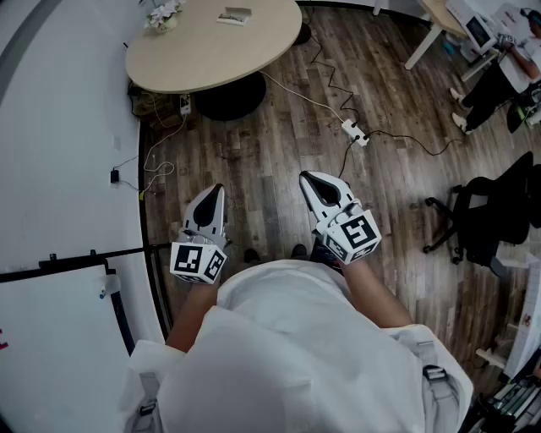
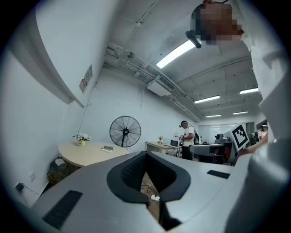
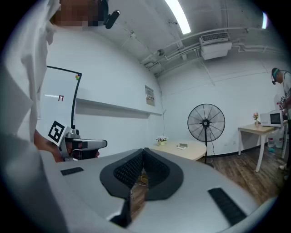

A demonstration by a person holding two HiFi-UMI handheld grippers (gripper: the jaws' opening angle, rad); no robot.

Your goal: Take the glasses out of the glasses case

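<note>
No glasses or opened case show in any view. A small flat grey object (image 1: 234,15) lies on the round beige table (image 1: 186,55); it also shows in the left gripper view (image 2: 107,148) and the right gripper view (image 3: 182,146), too small to identify. My left gripper (image 1: 218,191) and right gripper (image 1: 306,178) hang over the wooden floor, far from the table. Both are shut with nothing between the jaws, as their own views confirm: left gripper (image 2: 145,154), right gripper (image 3: 143,150).
A flower pot (image 1: 162,15) stands on the table. Cables and a power strip (image 1: 355,132) trail across the floor. A black office chair (image 1: 486,220) stands at right, a standing fan (image 2: 125,132) behind the table, a whiteboard (image 1: 59,330) at left. People work at far desks.
</note>
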